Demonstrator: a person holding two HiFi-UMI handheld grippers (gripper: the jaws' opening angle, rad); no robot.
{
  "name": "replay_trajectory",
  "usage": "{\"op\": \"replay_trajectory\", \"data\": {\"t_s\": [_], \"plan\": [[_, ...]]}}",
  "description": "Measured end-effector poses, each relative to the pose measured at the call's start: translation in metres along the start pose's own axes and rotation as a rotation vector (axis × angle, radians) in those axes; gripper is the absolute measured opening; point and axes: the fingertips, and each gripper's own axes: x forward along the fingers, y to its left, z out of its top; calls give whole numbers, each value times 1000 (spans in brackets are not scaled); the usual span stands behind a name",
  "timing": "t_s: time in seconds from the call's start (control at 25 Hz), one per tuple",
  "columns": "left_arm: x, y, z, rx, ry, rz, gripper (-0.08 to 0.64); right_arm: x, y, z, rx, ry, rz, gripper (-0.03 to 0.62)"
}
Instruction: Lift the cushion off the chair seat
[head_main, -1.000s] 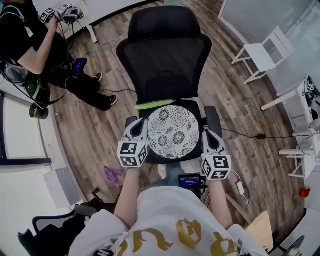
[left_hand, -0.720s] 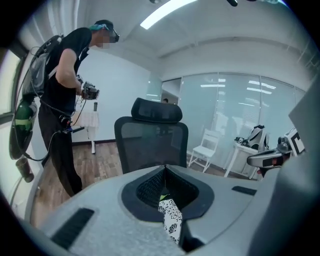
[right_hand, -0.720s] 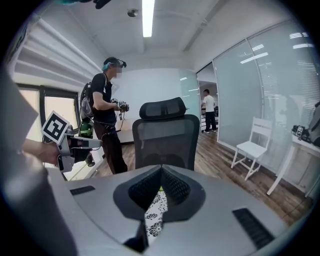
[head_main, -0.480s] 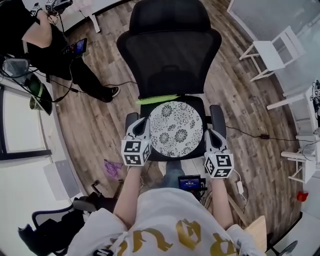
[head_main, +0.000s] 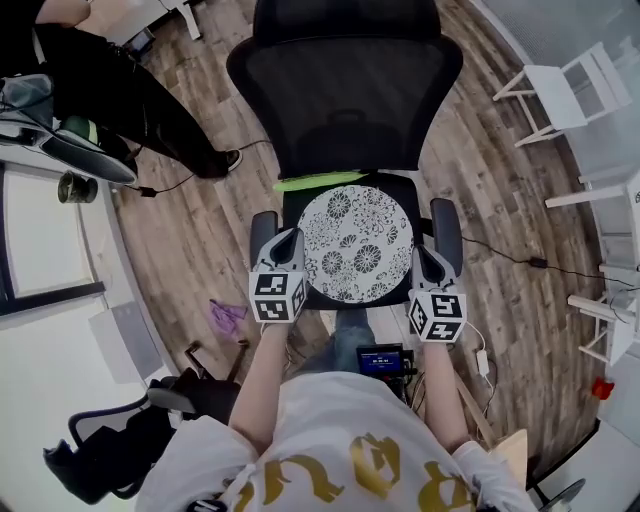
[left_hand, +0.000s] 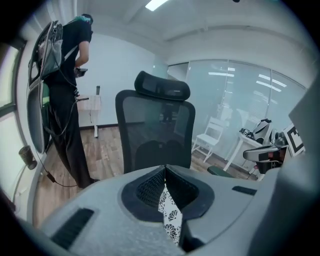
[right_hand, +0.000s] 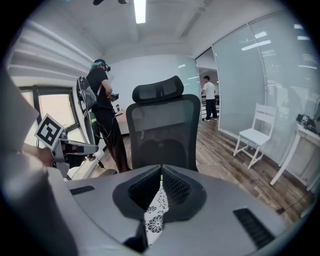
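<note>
A round white cushion (head_main: 357, 245) with a black flower print lies flat on the seat of the black mesh office chair (head_main: 345, 90). A green strip (head_main: 318, 182) shows behind it. My left gripper (head_main: 291, 237) hovers at the cushion's left rim and my right gripper (head_main: 428, 252) at its right rim. Both are shut with their tips together. In the left gripper view the left gripper (left_hand: 165, 168) points at the chair back, and a sliver of cushion (left_hand: 170, 215) shows through the slit under its tips. The right gripper (right_hand: 161, 168) shows the same sliver (right_hand: 156, 210). I cannot see either one pinching the fabric.
The chair's armrests (head_main: 262, 228) (head_main: 446, 228) flank the seat just outside the grippers. A person in black (head_main: 120, 80) stands at the upper left. A white chair (head_main: 570, 85) stands at the right. A small screen device (head_main: 380, 360) and a purple object (head_main: 228, 318) lie on the wood floor.
Both grippers have sunk toward the seat, staying beside the cushion with jaws shut. The cushion has stayed on the seat. The head view has shifted, so the chair sits higher in frame.
</note>
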Motion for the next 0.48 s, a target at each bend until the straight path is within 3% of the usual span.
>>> {"op": "replay_trajectory", "data": {"t_s": [0.2,0.48], "plan": [[24,0,-33,-9,73,10,11,24,-7,-24,7,65,22,14],[51,15,-78,-16,192,70,11,52,-16,-60,-94,181,19,14]]}}
